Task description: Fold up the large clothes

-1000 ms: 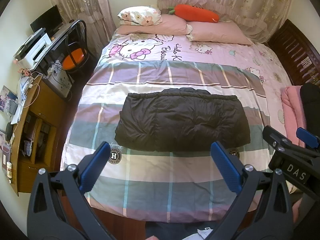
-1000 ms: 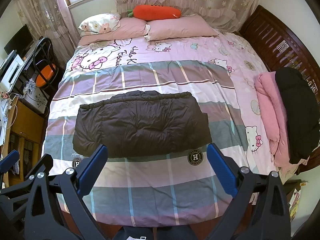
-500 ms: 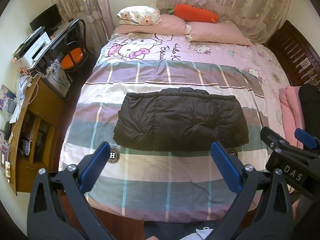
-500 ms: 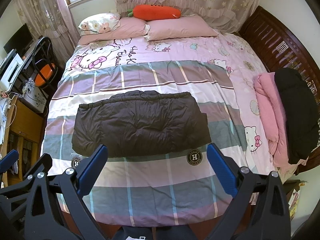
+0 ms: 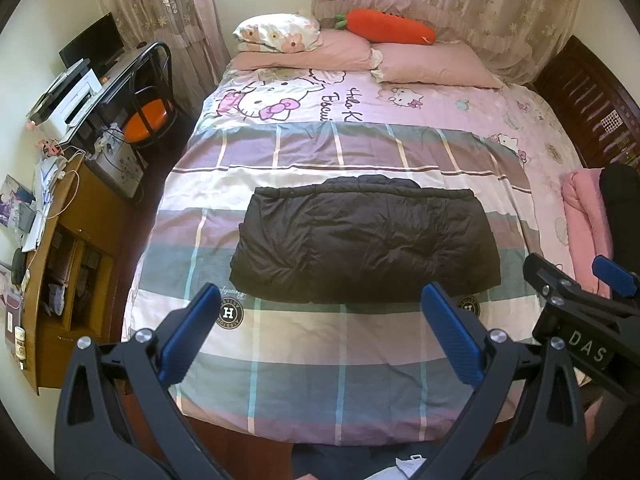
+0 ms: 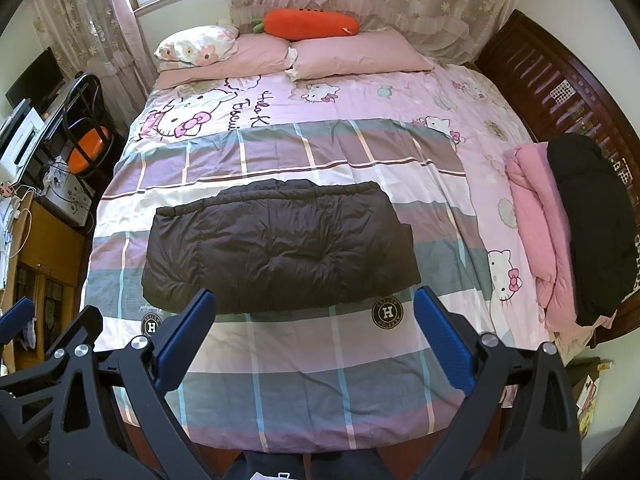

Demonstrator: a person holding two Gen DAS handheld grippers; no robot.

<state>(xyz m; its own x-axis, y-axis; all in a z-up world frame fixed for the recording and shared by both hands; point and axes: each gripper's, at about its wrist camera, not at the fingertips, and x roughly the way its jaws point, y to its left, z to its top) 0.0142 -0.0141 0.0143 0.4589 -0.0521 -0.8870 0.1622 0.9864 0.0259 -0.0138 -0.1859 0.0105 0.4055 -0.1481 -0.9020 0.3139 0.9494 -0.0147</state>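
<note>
A dark brown puffer jacket [image 5: 364,244] lies folded into a broad, puffy rectangle on the checked duvet [image 5: 340,364], roughly at its middle. Its quilted shell is slick and creased, with a gathered, ribbed edge along the side farther from the cameras. The duvet is smooth cotton in pale purple, grey-green and white blocks, with round "H" badges printed just beside the jacket's near edge.

The left gripper [image 5: 320,336] hovers above the duvet's near end, its black plastic arms spread wide and holding nothing; the ribbed blue pads [image 5: 188,340] stand well apart. The right gripper [image 6: 316,340] hangs likewise over the duvet's near end, spread and empty, clear of the jacket.

Beyond the duvet's far edge runs a pink cartoon-cat sheet [image 6: 360,96], then two flat pink pillows and a floral one, with a plush orange carrot [image 6: 312,24] resting on top of them. To the right of the duvet, a rolled pink garment [image 6: 536,232] and a black one [image 6: 592,228] lie touching along the bed's dark slatted wooden frame.
</note>
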